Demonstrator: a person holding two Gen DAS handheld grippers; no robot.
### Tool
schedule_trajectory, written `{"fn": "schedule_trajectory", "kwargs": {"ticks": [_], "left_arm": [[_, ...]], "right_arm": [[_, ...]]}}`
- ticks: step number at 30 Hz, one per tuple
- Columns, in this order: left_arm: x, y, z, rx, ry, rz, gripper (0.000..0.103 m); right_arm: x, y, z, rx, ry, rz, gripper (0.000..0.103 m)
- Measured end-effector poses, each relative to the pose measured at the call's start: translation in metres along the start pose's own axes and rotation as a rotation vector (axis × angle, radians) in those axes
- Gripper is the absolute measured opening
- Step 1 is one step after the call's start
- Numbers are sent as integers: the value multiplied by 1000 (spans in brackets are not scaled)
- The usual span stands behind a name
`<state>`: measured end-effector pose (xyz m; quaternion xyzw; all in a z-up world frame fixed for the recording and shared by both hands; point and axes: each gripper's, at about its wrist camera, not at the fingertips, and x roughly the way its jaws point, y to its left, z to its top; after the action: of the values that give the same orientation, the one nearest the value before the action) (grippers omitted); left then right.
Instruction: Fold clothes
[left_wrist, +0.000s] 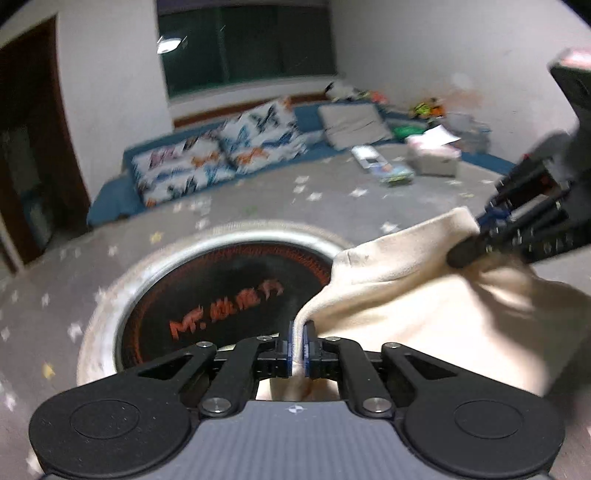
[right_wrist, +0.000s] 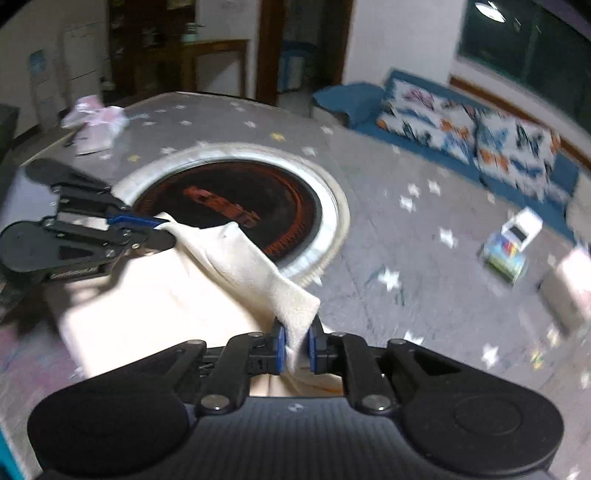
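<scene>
A cream garment (left_wrist: 424, 306) hangs stretched between my two grippers over the grey star-print table cover (left_wrist: 258, 218). My left gripper (left_wrist: 297, 345) is shut on one edge of the cloth, which passes between its blue pads. The right gripper (left_wrist: 476, 236) shows at the right of the left wrist view, pinching another corner. In the right wrist view my right gripper (right_wrist: 296, 345) is shut on a corner of the cream garment (right_wrist: 236, 266), and the left gripper (right_wrist: 162, 223) holds the far corner at the left. Both pictures are motion-blurred.
A round black hotplate with orange lettering (left_wrist: 221, 295) in a silver ring is set into the table, partly under the garment. A tissue box (left_wrist: 436, 155) and a small packet (left_wrist: 384, 168) lie at the far side. A blue sofa with patterned cushions (left_wrist: 221, 155) runs behind the table.
</scene>
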<state>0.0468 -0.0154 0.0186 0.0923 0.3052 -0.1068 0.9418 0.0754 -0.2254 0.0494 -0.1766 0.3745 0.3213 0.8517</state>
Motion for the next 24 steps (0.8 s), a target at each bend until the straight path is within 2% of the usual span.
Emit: {"fn": "schedule_trajectory", "kwargs": {"ticks": [1, 3, 4, 7, 9, 12, 16, 20, 24], "left_arm": [[4, 1, -1, -5, 2, 14, 12], [8, 3, -3, -18, 10, 42, 21], [9, 4, -3, -26, 12, 53, 21], [5, 12, -1, -63, 12, 84, 21], [-3, 15, 2, -92, 8, 88, 20], [-16, 9, 8, -116, -16, 23, 19], [-17, -8, 18, -141, -16, -103, 18], [4, -22, 22, -151, 23, -109, 17], [22, -24, 21, -186, 58, -85, 17]], "right_arm": [[8, -3, -3, 28, 2, -4, 14], [17, -10, -8, 80, -6, -35, 25], [18, -14, -11, 112, -14, -35, 27], [7, -25, -16, 194, -55, -56, 28], [-5, -27, -17, 201, -81, -64, 28], [-19, -24, -18, 186, -97, -58, 28], [-20, -17, -16, 173, -88, -22, 22], [-3, -12, -15, 181, -66, -18, 22], [11, -11, -14, 174, -65, -48, 22]]}}
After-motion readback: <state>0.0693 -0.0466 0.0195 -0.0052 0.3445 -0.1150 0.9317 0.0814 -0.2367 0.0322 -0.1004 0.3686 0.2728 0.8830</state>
